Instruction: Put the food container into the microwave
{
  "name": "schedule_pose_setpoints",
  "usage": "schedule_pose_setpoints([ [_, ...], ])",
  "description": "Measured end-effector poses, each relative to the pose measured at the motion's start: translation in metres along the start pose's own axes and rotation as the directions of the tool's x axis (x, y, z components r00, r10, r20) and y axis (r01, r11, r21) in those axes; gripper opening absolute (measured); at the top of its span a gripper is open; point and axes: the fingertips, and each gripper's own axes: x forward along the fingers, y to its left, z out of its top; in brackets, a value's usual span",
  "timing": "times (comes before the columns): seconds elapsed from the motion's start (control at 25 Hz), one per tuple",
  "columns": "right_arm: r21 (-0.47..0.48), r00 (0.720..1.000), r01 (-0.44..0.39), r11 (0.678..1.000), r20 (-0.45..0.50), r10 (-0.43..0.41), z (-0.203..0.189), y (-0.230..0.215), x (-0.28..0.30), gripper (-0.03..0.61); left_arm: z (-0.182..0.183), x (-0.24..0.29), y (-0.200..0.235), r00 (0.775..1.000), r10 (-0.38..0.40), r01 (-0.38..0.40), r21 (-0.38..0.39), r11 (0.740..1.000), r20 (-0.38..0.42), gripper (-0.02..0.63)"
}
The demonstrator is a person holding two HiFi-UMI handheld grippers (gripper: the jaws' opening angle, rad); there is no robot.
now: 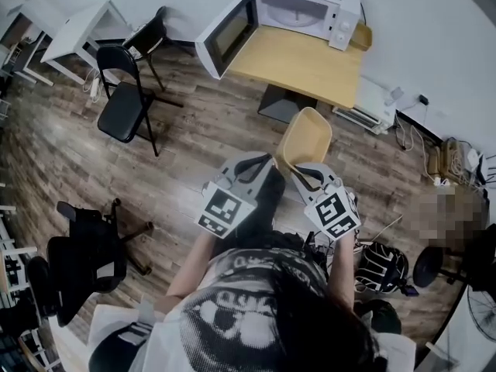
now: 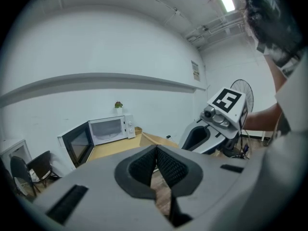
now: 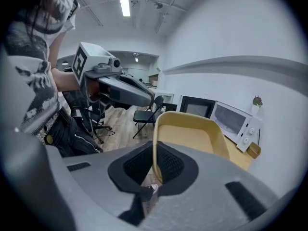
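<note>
ahead of us, the counter (image 1: 310, 64) carries the microwave (image 1: 298, 10), its door (image 1: 225, 33) open. well short of it, over the floor (image 1: 194, 130), our right hand-held gripper (image 1: 301, 170) clamps the yellow food container (image 1: 306, 139) by its rim. our left hand-held gripper (image 1: 252, 165) is closed, empty.

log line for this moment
phase: carry | right gripper: shut on food container rim | left gripper: shut, empty | microwave: door open

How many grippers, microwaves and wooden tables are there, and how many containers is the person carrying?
Grippers: 2 (left gripper, right gripper)
Microwave: 1
Wooden table: 1
Food container, carried by the right gripper: 1
Total: 5
</note>
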Motion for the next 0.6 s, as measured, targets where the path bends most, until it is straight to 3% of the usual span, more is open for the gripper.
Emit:
schedule_pose_setpoints([
  [0.28, -0.015, 1.000, 0.011, 1.000, -0.029, -0.012, -0.002, -0.078, 0.028, 0.025, 0.009, 0.064, 0.052, 1.000, -0.002, 0.002, 0.001, 1.000, -0.001, 0.002],
  [0.6, 0.009, 0.997, 0.065, 0.998, -0.033, -0.064, 0.015, -0.178, 0.051, 0.025, 0.051, 0.156, 0.129, 0.999, -0.039, 0.038, 0.028, 0.999, 0.029, 0.000],
])
